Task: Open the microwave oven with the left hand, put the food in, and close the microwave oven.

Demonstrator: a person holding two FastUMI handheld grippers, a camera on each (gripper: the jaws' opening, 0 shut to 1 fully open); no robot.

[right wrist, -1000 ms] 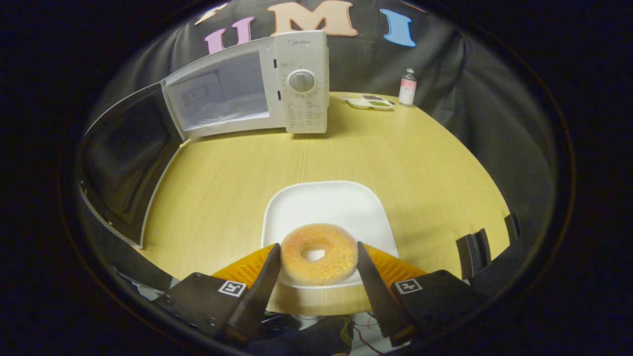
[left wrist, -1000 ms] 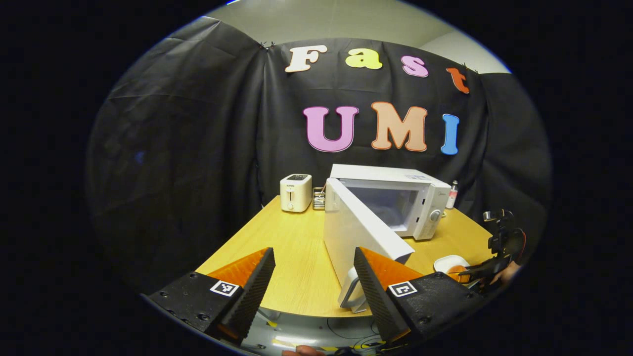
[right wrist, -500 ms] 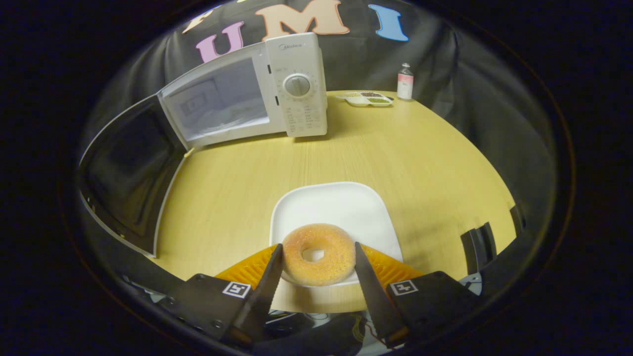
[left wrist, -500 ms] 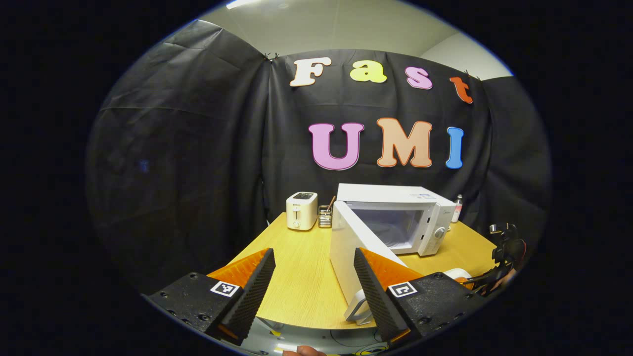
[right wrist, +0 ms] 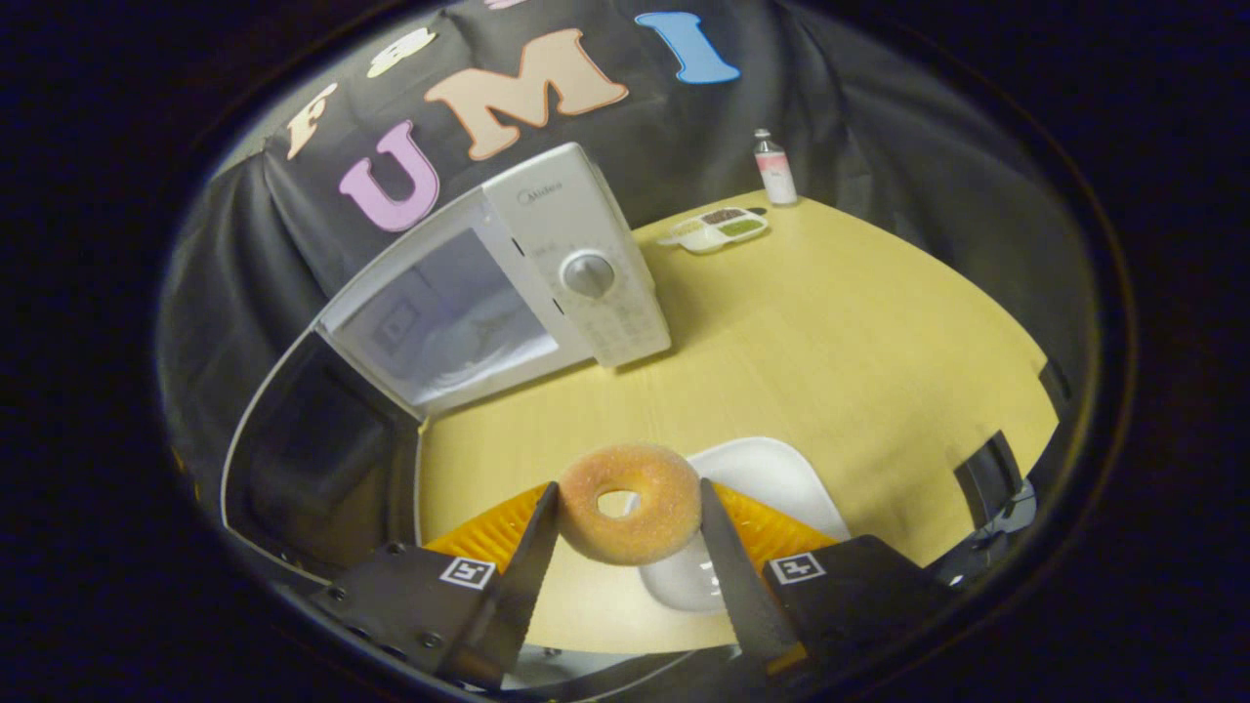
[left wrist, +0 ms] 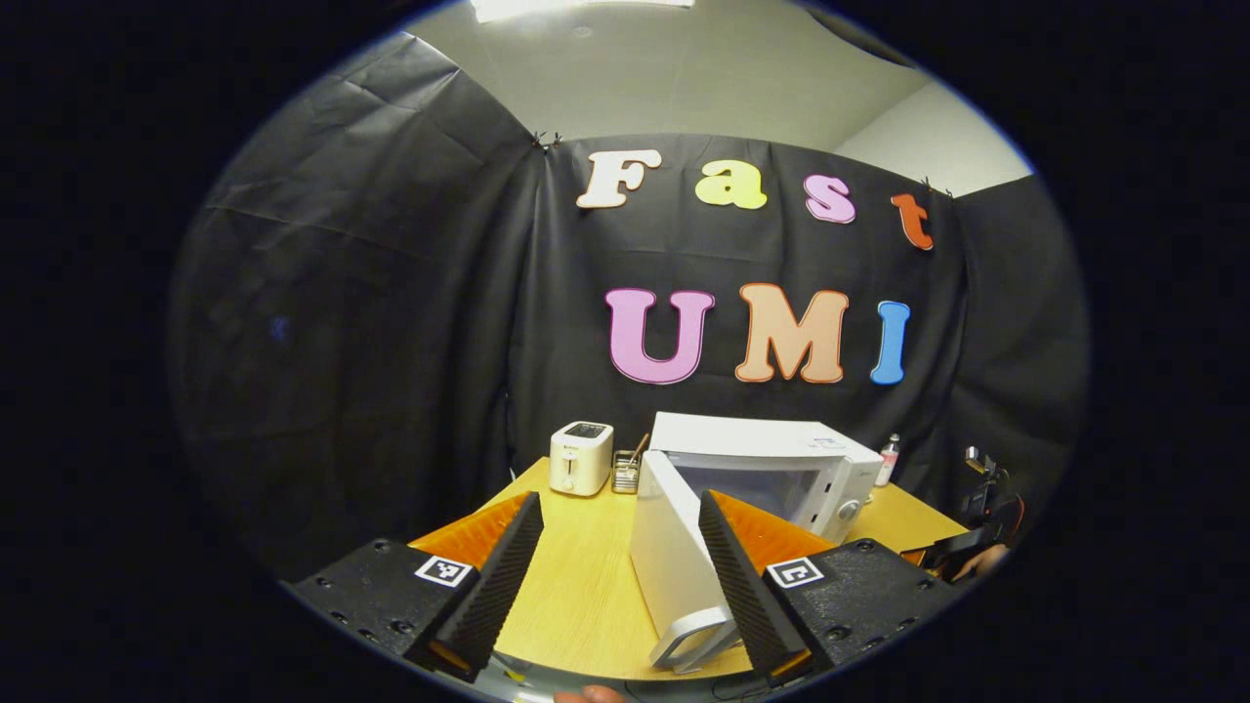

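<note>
A sugared doughnut [right wrist: 630, 503] hangs above the table, with my right gripper [right wrist: 625, 513] shut on its two sides. The white plate [right wrist: 752, 527] it came from lies below and to the right. The white microwave [right wrist: 547, 283] stands behind with its door [right wrist: 312, 469] swung wide open to the left and its cavity bare. In the left gripper view the same microwave [left wrist: 771, 469] and its open door [left wrist: 674, 566] sit ahead, and my left gripper [left wrist: 615, 576] is open, held back from the table's near edge with nothing between its fingers. The right gripper [left wrist: 977, 547] appears far right there.
A white toaster [left wrist: 581, 457] and a small metal holder [left wrist: 627, 471] stand at the table's back left. A divided dish [right wrist: 718, 227] and a small bottle [right wrist: 773, 168] sit at the back right. A dark stand [right wrist: 986, 474] rises at the table's right edge.
The right gripper has lifted the doughnut off the plate and tilted toward the microwave. The left gripper has drawn back and tipped upward, staying open.
</note>
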